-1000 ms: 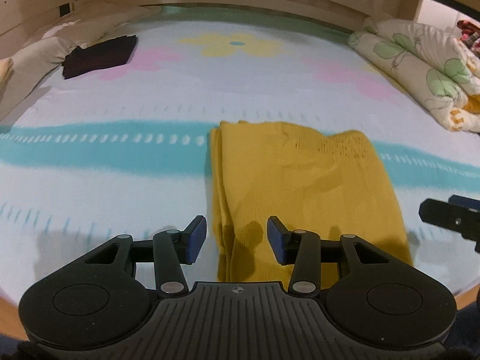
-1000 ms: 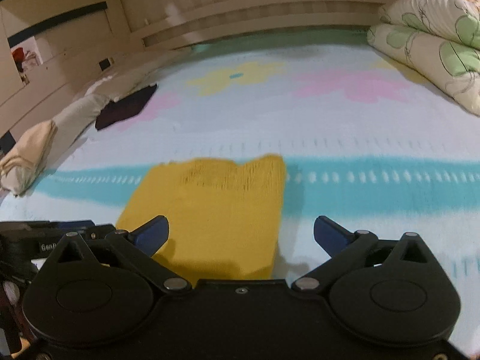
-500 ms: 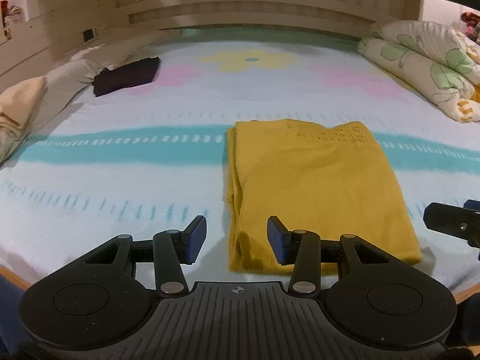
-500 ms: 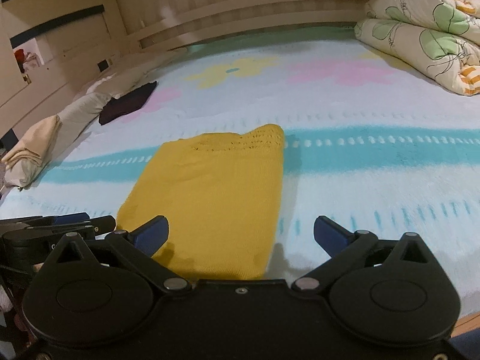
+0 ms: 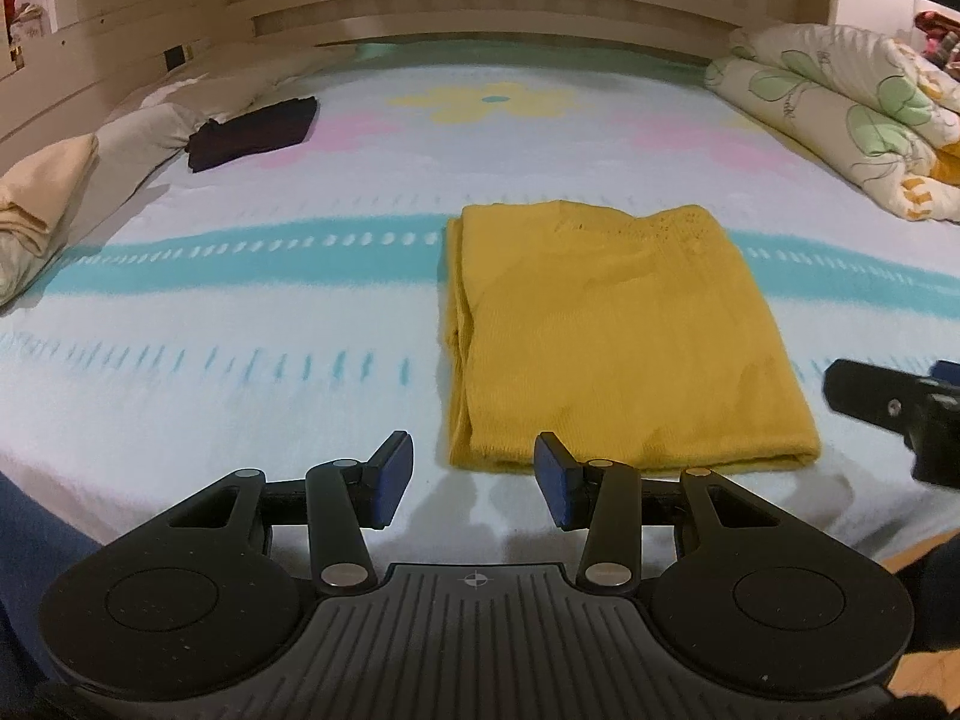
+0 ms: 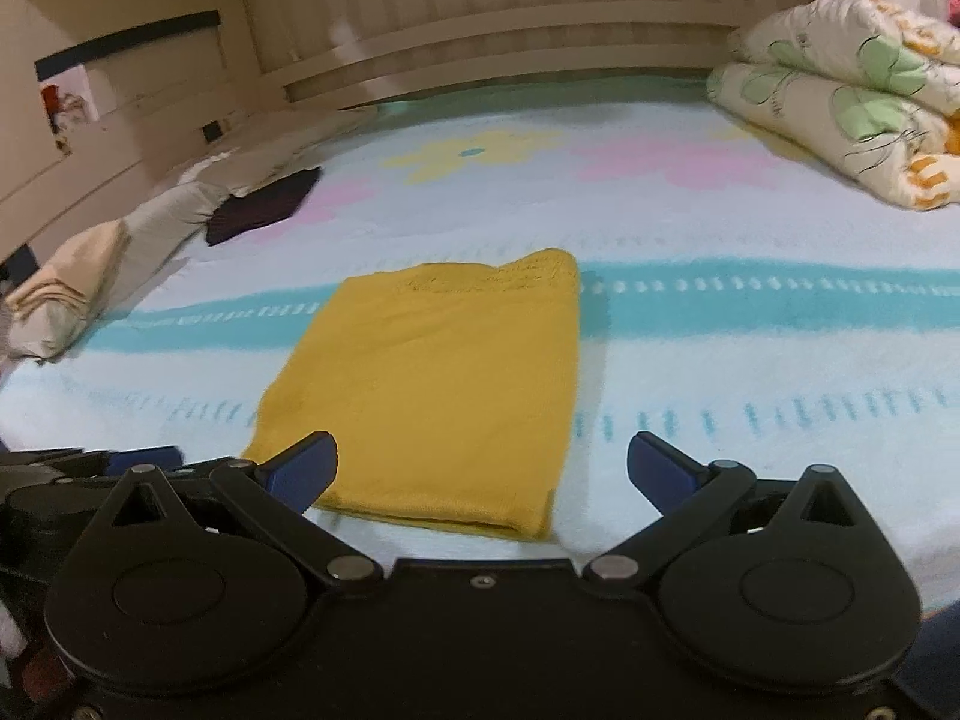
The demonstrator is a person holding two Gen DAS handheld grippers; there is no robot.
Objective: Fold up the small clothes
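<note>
A yellow knit garment (image 5: 612, 336) lies folded into a neat rectangle on the bed, flat and untouched; the right wrist view shows it too (image 6: 438, 384). My left gripper (image 5: 474, 471) hovers open just short of its near left corner, nothing between the blue pads. My right gripper (image 6: 483, 471) stands wide open over the near edge of the same garment, pads apart and empty. The tip of the right gripper (image 5: 888, 402) pokes in at the right of the left wrist view.
The bed sheet (image 5: 240, 312) is pale with teal stripes and flower prints. A dark folded garment (image 5: 252, 132) and beige folded cloth (image 5: 42, 192) lie at the far left. A flowered quilt (image 5: 840, 114) is rolled up at the far right. A wooden headboard (image 6: 480, 60) runs behind.
Both grippers have drawn back toward the near edge of the bed, so the yellow garment sits farther off and shows whole. Their jaws have kept the same width.
</note>
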